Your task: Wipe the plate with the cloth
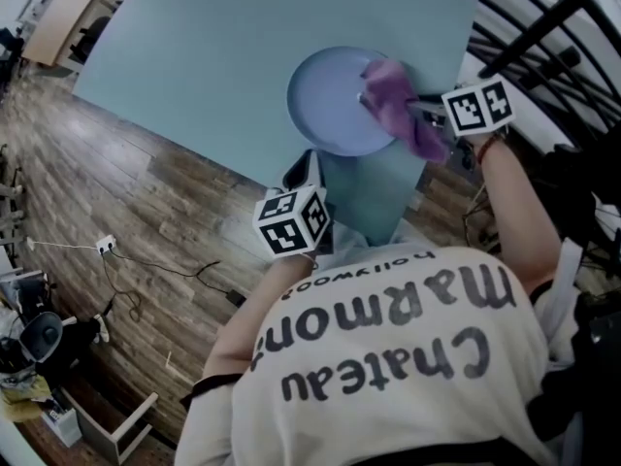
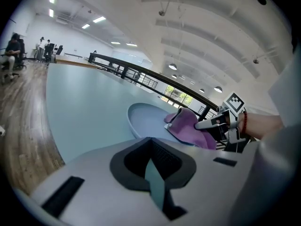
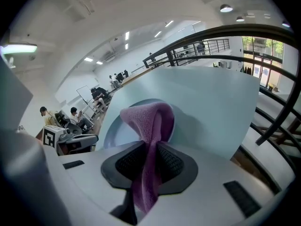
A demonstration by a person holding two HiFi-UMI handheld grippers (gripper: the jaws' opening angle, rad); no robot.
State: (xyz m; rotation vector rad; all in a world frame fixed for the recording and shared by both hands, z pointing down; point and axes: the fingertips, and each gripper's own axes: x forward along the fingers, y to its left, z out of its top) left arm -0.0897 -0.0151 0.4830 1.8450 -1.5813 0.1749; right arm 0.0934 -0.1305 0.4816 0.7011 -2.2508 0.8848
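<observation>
Purple cloth (image 3: 149,121) is clamped between my right gripper's (image 3: 149,161) pads, which only that gripper's own view shows; in the head view the cloth hides the tips. Head view puts the plate (image 1: 325,100) on the teal table (image 1: 194,56), toward its near right, cloth on the plate's right side. Left gripper (image 2: 153,173) is closed on nothing, just beside the plate's near rim; contact unclear. Left gripper view shows the cloth lying on the plate.
</observation>
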